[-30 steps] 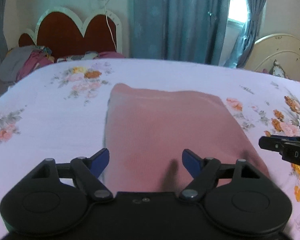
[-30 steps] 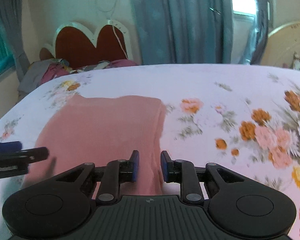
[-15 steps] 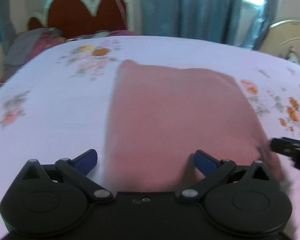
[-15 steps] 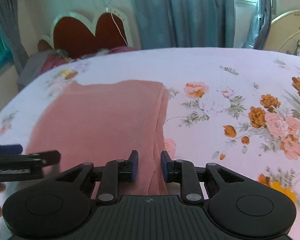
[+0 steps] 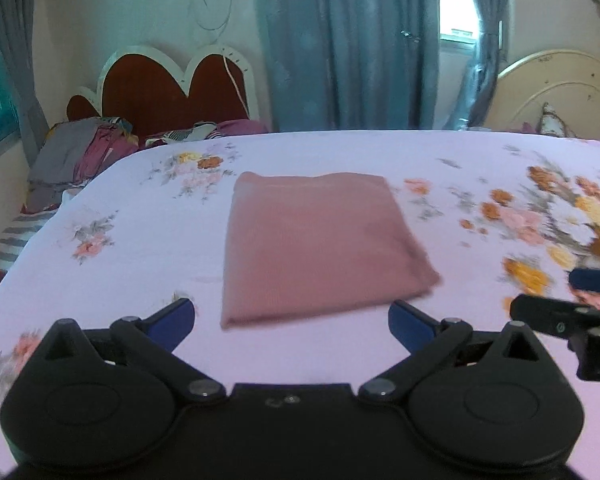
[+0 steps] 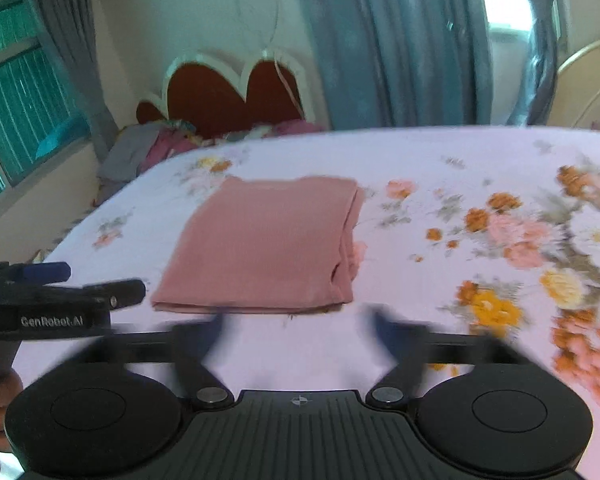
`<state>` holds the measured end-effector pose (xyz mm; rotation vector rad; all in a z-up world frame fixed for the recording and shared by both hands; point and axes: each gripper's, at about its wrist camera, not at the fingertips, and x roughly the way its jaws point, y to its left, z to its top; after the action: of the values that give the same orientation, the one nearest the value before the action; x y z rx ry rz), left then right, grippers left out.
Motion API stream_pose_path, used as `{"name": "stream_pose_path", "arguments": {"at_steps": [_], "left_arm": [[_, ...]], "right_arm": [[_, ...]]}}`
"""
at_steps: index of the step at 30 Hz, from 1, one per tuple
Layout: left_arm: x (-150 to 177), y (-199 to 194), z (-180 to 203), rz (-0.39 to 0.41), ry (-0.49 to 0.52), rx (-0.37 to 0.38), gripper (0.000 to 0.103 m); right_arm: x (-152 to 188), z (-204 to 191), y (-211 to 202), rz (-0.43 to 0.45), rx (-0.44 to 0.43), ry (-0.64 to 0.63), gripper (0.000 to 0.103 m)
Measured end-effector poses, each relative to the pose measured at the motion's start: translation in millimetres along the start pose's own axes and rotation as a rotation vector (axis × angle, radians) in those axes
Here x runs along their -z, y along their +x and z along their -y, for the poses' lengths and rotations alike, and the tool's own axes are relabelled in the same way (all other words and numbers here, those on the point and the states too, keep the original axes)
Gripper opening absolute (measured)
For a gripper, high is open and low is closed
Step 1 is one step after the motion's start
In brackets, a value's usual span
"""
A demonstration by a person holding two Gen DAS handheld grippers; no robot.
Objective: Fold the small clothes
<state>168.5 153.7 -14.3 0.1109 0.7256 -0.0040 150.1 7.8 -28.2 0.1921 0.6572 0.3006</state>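
Left gripper [image 5: 291, 320]: I see its blue-tipped fingers spread wide, holding nothing, hovering just short of the near edge of the pink folded cloth [image 5: 320, 250]. Cloth lies flat, a neat rectangle, on the floral bedsheet [image 5: 139, 240], mid-bed. Right gripper [image 6: 295, 330]: fingers motion-blurred but clearly parted, released, also just short of the cloth's near edge, not touching it.

Folded garment [image 5: 320, 244] lies on bed [image 5: 139, 264], headboard [image 5: 167, 92] behind.
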Motion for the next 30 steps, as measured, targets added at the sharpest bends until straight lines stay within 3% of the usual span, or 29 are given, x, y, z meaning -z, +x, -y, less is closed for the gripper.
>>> {"name": "stream_pose_path", "arguments": {"at_steps": [3, 11, 20, 30], "left_arm": [[8.7, -34.5, 2.9, 0.014, -0.042, 0.034, 0.103], [29.4, -96.9, 4.9, 0.075, -0.095, -0.064, 0.103], [44.2, -122.2, -3.0, 0.078, -0.138, -0.083, 0.103], [48.6, -131.0, -1.6, 0.082, -0.133, -0.092, 0.103]], "right_arm": [[9.4, -8.8, -42.6, 0.041, 0.034, -0.046, 0.094], [27.7, -15.1, -115.5, 0.119, 0.065, -0.048, 0.094], [34.5, -15.2, -146.9, 0.181, 0.081, -0.028, 0.094], [33.4, -19.3, -155.2, 0.204, 0.06, -0.035, 0.094]]}}
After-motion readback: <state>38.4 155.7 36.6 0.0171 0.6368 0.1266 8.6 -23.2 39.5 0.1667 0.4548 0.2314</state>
